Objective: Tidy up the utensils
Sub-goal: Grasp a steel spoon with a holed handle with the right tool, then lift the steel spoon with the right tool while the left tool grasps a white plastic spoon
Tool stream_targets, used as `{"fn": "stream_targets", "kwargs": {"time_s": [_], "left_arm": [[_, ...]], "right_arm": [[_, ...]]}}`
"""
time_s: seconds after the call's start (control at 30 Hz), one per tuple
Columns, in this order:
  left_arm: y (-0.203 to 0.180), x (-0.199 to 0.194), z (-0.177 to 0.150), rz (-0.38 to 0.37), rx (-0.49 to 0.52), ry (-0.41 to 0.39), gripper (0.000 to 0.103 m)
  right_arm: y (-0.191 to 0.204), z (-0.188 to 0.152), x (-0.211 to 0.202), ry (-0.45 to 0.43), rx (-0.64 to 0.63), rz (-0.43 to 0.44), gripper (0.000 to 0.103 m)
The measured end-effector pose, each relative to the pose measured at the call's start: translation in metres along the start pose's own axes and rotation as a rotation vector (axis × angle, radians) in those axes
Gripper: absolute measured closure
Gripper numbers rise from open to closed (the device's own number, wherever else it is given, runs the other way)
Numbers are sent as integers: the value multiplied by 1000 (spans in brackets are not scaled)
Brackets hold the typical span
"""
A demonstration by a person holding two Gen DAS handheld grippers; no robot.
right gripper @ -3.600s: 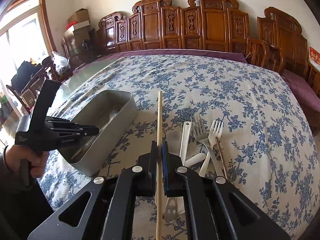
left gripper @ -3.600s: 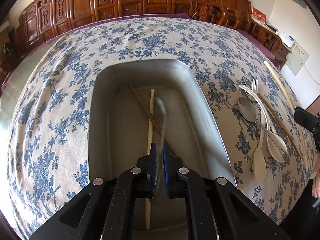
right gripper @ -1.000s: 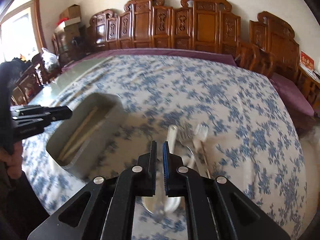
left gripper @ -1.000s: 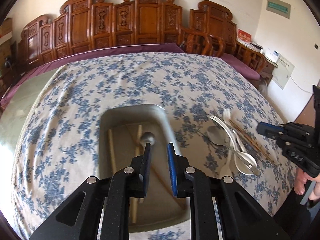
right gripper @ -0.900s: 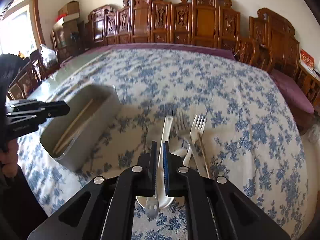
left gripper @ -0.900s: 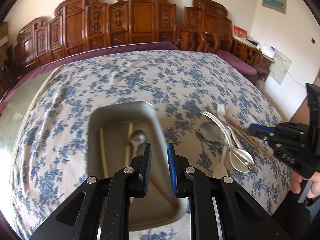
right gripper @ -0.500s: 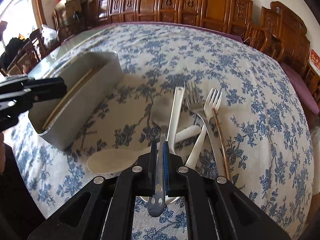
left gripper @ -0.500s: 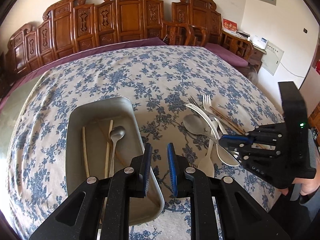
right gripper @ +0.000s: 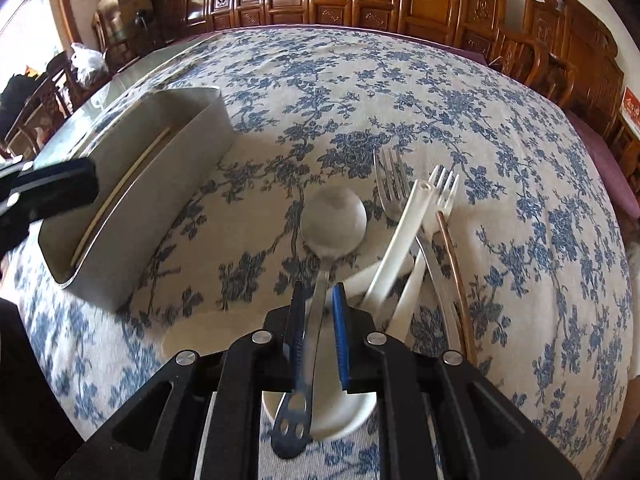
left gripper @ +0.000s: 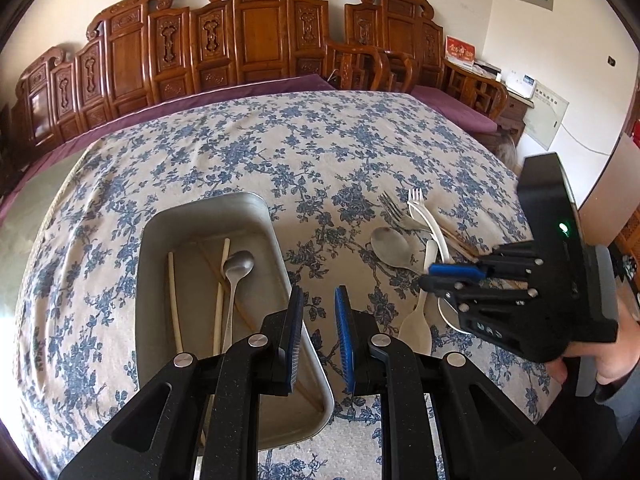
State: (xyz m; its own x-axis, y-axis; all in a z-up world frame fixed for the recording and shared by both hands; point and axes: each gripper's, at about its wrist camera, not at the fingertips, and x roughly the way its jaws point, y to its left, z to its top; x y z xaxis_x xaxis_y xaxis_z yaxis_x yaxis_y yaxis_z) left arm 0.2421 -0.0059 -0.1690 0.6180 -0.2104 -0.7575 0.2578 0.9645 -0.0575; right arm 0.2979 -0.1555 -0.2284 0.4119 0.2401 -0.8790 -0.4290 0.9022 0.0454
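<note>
A grey metal tray (left gripper: 276, 240) holds a metal spoon (left gripper: 236, 280), pale chopsticks (left gripper: 174, 300) and a brown chopstick. My left gripper (left gripper: 318, 308) is open and empty above the tray's near right rim. To the right lies a pile: a big metal spoon (right gripper: 332, 220), a metal fork (right gripper: 390, 176), white plastic spoons (right gripper: 400, 232), a white fork (right gripper: 442, 188) and a brown chopstick (right gripper: 452, 256). My right gripper (right gripper: 318, 308) is low over the pile, slightly open, with the big spoon's handle between its jaws; it also shows in the left wrist view (left gripper: 432, 276).
The table wears a blue floral cloth (left gripper: 280, 140). Carved wooden chairs (left gripper: 256, 40) line the far side. The tray (right gripper: 132, 240) stands left of the pile in the right wrist view.
My left gripper let the small spoon go into the tray and drew back to the right. My right gripper dropped its chopstick in the tray, moved down over the pile and opened slightly around the big spoon's handle.
</note>
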Motion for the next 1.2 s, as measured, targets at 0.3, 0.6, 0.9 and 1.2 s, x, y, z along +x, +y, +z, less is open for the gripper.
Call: {"fn": "stream_targets", "kwargs": {"time_s": [0.3,0.6,0.9,1.2], "left_arm": [[-6,-4,0,-11,15,-7,88],[-9,-5,0,-18,19,-9,88],[-28,-2,-5,-52,36,-5,88],[-59,14,-21,-95,77,50,88]], "right_arm": [[13,8,15,44,-66,-41,85],[1,5,-3,-45,10,5,96],[-25,0,-62,-170,69,-4,96],[-55,-44,-67,-165,152,-29,96]]}}
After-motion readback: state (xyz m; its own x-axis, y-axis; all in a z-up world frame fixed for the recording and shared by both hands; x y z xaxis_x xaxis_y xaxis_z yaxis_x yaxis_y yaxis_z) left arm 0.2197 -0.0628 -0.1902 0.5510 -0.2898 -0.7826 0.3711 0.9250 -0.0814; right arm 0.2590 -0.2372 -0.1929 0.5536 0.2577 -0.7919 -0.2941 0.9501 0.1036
